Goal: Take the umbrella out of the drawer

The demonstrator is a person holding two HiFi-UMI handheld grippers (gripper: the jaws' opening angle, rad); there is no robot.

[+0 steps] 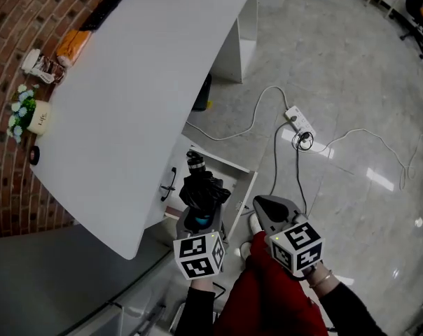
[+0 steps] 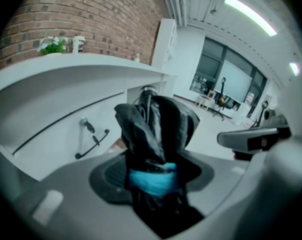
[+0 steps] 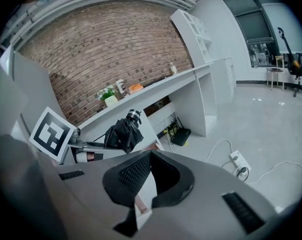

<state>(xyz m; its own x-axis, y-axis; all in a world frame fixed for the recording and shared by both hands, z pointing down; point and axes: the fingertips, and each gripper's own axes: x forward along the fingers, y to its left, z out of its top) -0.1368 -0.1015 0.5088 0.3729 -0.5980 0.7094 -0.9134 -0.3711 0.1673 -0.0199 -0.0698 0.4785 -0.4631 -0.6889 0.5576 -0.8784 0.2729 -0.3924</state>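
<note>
Item: folded black fabric umbrella [image 1: 201, 187] with a blue strap, standing upright. Its lower end is clamped in the jaws of the left gripper [image 1: 199, 221], over the open white drawer [image 1: 224, 162] beneath the curved white worktop [image 1: 127, 96].
Right gripper [image 1: 262, 205], at 3 o'clock of the left: jaws drawn together, nothing between.
White power strip [image 1: 300, 124], on the glossy grey floor [image 1: 351, 61] at 1 o'clock.

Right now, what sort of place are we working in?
Probably an office or studio front area: a long white counter runs along a brick wall, an office chair stands by large windows, and a power strip with trailing cables lies on the glossy floor.
</note>
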